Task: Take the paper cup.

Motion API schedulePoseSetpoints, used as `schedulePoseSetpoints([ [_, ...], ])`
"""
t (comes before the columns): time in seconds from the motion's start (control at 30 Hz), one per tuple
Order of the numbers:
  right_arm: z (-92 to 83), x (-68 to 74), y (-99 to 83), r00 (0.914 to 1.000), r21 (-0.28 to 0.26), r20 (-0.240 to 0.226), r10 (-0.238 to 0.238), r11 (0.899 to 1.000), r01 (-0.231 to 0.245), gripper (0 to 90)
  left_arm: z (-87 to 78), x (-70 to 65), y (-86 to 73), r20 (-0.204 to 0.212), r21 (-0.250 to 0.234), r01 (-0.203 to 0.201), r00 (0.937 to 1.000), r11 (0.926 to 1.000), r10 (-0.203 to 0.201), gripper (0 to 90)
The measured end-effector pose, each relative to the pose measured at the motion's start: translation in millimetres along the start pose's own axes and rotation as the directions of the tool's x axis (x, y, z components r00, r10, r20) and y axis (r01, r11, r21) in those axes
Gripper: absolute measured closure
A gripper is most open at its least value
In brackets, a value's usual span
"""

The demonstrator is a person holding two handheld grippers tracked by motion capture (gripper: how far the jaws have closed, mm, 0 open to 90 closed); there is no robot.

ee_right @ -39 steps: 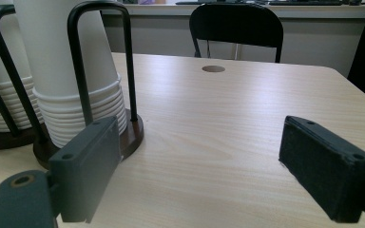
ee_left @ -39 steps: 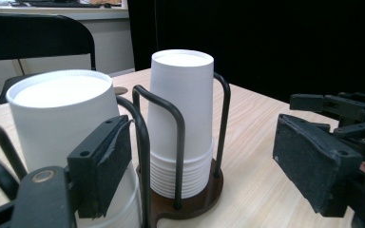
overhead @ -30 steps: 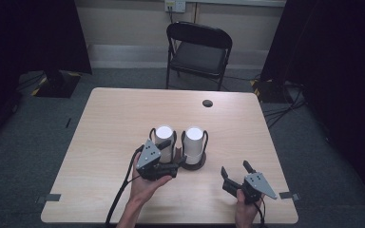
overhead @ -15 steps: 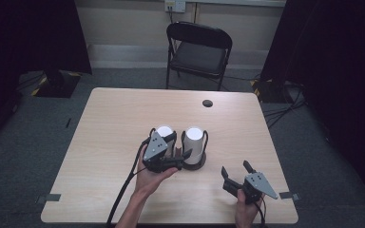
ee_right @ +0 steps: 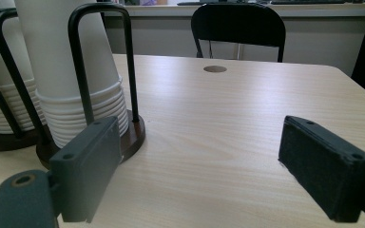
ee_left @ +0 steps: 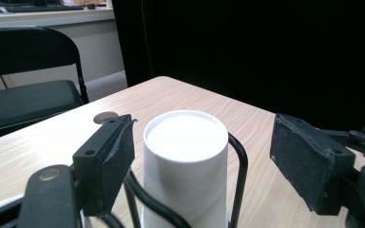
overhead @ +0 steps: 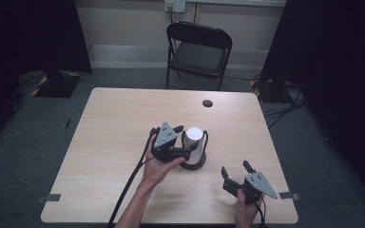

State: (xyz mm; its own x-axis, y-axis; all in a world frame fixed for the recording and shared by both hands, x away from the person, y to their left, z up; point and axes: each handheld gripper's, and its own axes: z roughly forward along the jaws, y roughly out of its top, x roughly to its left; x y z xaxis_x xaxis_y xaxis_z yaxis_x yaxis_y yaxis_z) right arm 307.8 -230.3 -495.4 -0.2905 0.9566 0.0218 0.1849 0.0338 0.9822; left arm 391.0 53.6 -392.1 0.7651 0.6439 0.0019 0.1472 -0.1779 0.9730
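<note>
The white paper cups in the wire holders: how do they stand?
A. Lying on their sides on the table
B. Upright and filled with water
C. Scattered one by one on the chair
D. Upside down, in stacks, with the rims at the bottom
D. In the right gripper view the stack of white cups shows layered rims at the bottom, inside the black wire holder.

Black folding chair (overhead: 198, 50), grey carpet (overhead: 38, 123)
</note>
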Motion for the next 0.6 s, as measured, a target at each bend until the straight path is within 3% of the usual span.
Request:
schedulePoseSetpoints([
  [0.1, 0.0, -0.1, 0.0, 1.0, 0.001, -0.002, 0.002, 1.0, -0.002, 13.4, 7.9, 0.7, 2.3, 0.007, 0.005, 0.003, 1.0, 1.0, -0.003, 23.0],
  [0.23, 0.6, -0.3, 0.3, 1.0, 0.008, -0.003, 0.0, 1.0, 0.0, 14.1, 17.6, 1.2, 4.6, -0.013, 0.025, -0.024, 0.9996, 0.9994, 0.024, 23.7],
  [0.6, 0.0, -0.4, 0.1, 1.0, 0.004, -0.007, 0.001, 1.0, -0.001, 14.1, 32.4, 5.4, -3.3, -0.001, 0.071, 0.007, 1.0, 0.9974, -0.007, 24.2],
])
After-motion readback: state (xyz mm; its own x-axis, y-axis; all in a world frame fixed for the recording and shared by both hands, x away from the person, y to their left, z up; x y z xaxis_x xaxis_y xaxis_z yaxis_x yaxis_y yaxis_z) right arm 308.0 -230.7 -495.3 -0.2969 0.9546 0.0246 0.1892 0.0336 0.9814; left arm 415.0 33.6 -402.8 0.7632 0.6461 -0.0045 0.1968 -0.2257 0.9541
